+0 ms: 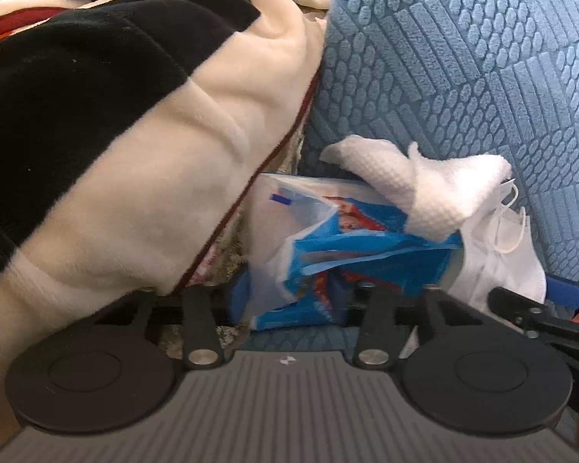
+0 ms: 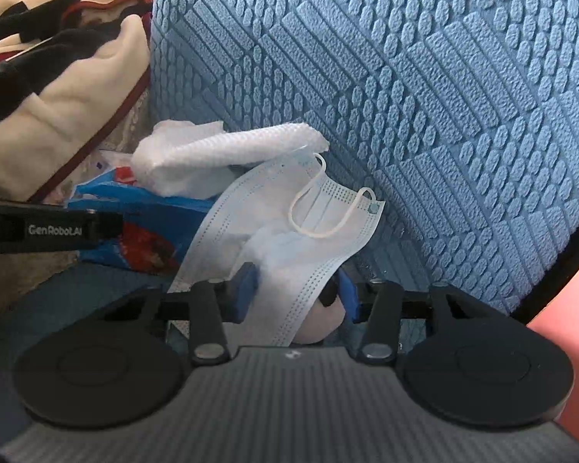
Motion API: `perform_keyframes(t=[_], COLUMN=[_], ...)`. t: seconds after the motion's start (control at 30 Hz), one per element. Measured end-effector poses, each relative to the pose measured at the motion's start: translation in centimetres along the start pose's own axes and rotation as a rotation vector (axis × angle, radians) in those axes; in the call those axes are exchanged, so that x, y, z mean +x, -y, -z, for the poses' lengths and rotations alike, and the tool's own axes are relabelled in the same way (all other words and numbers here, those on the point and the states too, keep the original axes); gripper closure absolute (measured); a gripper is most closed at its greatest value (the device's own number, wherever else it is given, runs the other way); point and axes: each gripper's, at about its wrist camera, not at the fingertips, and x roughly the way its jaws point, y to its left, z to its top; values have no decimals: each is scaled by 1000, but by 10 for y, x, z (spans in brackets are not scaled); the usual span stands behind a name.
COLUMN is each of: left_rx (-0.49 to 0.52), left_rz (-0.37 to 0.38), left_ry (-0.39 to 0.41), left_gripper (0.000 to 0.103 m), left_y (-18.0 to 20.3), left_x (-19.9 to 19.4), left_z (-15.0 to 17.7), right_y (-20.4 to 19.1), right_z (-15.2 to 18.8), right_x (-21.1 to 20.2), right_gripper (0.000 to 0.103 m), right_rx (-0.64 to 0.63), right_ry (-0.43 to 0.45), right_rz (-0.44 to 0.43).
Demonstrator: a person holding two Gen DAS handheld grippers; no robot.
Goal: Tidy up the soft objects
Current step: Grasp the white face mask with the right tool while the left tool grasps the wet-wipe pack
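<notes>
The face mask [image 2: 289,231] lies in a tight corner, leaning on the big blue bumpy cushion [image 2: 444,96]. Its lower edge hangs between the blue pads of the right gripper [image 2: 295,293]. The jaws sit close on both sides of the mask, but I cannot tell if they squeeze it. The right gripper points down at a slant.

Just beside the mask is a blue plastic bag [image 1: 328,254] with a crumpled white cloth [image 1: 417,185] on top. The left gripper [image 1: 289,301] has its jaws around the bag's lower edge, but I cannot tell if they pinch it.

A black and cream fleece blanket [image 1: 135,135] crowds in from the left. The cushion walls off the right. There is little open room here.
</notes>
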Motion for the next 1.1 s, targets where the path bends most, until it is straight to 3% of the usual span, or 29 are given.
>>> perform_keyframes(t=[0.2,0.27,0.37,0.67,1.1], left_rx=[0,6,19,29,-15], left_rz=[32,42,61,90,85], left_ry=[41,54,76,121,133], left_gripper=[77,83,86,89,89], left_y=[-3,-2,2,10,-14], left_x=[-11,-16,-27,-53,-101], left_z=[-4,-4,-4,1,22], right_y=[8,9,10,18,20], right_z=[-5,-7,-7,-8,13], right_x=[-9,-13,-20,-51,-103], right_gripper=[71,84,90,91,91], right_rx=[1,3,-13,57,146], right_ry=[0,14,26,65,87], right_rz=[17,25,38,71,96])
